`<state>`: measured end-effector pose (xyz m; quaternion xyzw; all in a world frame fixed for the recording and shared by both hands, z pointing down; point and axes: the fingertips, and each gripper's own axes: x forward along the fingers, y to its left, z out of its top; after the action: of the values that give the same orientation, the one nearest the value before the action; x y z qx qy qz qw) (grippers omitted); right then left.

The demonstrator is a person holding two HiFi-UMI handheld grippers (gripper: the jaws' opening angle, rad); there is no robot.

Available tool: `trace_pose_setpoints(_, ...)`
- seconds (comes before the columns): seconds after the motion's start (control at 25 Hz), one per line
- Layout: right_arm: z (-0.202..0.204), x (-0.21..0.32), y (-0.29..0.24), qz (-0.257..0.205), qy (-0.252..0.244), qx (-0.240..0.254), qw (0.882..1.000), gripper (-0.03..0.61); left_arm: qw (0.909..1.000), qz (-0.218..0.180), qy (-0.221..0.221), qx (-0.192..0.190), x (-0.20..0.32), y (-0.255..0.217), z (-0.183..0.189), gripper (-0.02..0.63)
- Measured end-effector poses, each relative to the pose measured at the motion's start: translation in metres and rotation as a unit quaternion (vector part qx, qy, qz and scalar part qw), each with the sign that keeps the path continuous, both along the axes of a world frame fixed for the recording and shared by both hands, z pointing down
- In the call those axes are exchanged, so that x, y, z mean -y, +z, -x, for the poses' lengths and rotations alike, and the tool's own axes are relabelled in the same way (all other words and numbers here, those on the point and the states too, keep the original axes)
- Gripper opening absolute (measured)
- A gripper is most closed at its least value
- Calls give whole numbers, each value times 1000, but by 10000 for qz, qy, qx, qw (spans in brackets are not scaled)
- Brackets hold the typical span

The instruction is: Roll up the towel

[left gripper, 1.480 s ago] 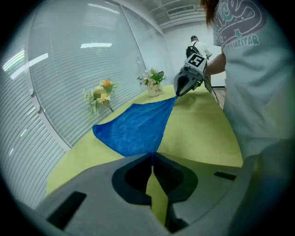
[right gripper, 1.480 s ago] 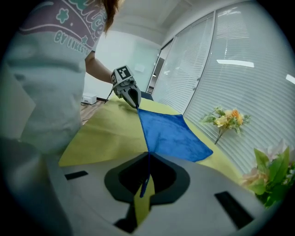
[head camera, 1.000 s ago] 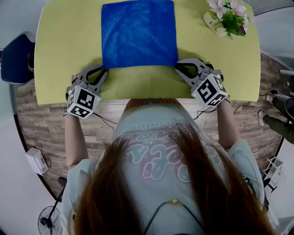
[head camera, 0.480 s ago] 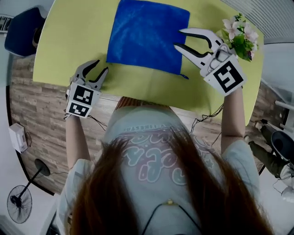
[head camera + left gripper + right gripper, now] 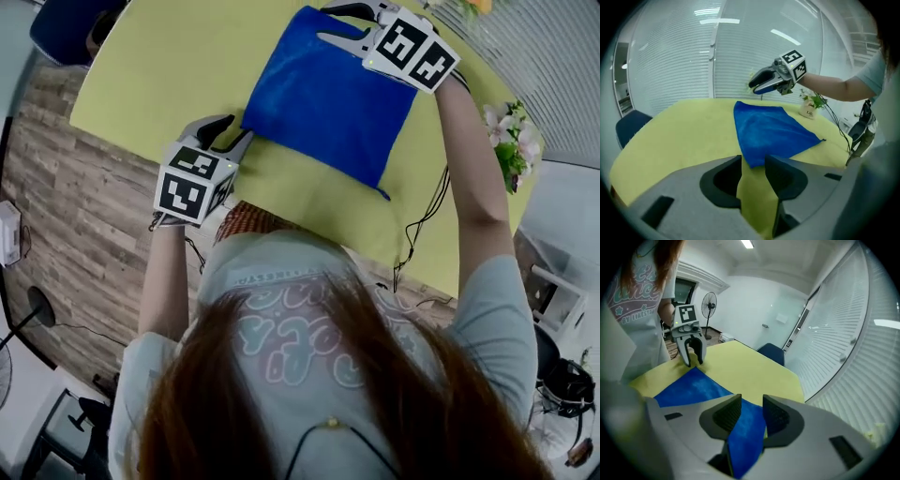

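A blue towel (image 5: pixel 328 103) lies flat on the yellow-green table (image 5: pixel 159 66). My left gripper (image 5: pixel 232 131) sits at the towel's near-left corner with its jaws open. In the left gripper view (image 5: pixel 752 161) that corner of the towel (image 5: pixel 768 131) lies just ahead of the fingertips, not pinched. My right gripper (image 5: pixel 323 23) hovers over the towel's far edge, and its jaws are opening. In the right gripper view (image 5: pixel 752 406) the towel (image 5: pixel 693 387) shows below the gap, and the pads do not press on it. Each gripper view shows the other gripper across the towel.
A small vase of flowers (image 5: pixel 511 141) stands near the table's right edge. A dark blue chair (image 5: pixel 66 23) is at the table's far left side. A standing fan (image 5: pixel 708 301) is on the wooden floor behind the person.
The right gripper left the towel's near-right corner, rose and crossed to the far edge, opening. The left gripper opened and rolled at the near-left corner. The towel still lies flat.
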<state>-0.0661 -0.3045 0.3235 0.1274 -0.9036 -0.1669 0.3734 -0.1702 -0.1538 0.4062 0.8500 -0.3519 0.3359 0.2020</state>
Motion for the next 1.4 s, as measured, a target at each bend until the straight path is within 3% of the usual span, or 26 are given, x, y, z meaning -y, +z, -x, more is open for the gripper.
trace_pose_setpoints(0.12,13,36,27,329,123,-236,9991,149,9986,455,-199,-188,6,2,-2,124)
trace_pose_setpoints(0.2,16,56,49,536,208,-430,9974,149,9978,633,-177,-90,7,9,-5,124)
trace_pose_setpoints(0.4,19,81,79,896,307,-728,9928,153,9965,781,-262,109,8,20,-7,117)
trace_pose_setpoints(0.48,17,84,84,1061,296,-805,9906,151,9966,721,-338,185,11,18,-5,80)
trace_pose_setpoints(0.52,17,84,85,1135,265,-833,9897,133,9968,689,-340,212,12,17,-4,65)
trace_pose_setpoints(0.6,15,83,87,1236,177,-816,9888,24,9972,661,-283,229,14,17,-3,60)
trace_pose_setpoints(0.64,15,82,88,1263,150,-766,9889,23,9972,666,-255,226,13,18,-2,54)
trace_pose_setpoints(0.8,14,77,84,1260,116,-406,9911,19,9973,662,-221,217,9,19,1,21)
trace_pose_setpoints(1.08,2,67,61,866,125,-88,9961,17,9993,254,177,205,-3,2,-7,17)
trace_pose_setpoints(1.4,-43,45,64,584,335,-472,9966,20,9937,-148,1061,344,-34,-7,-54,17)
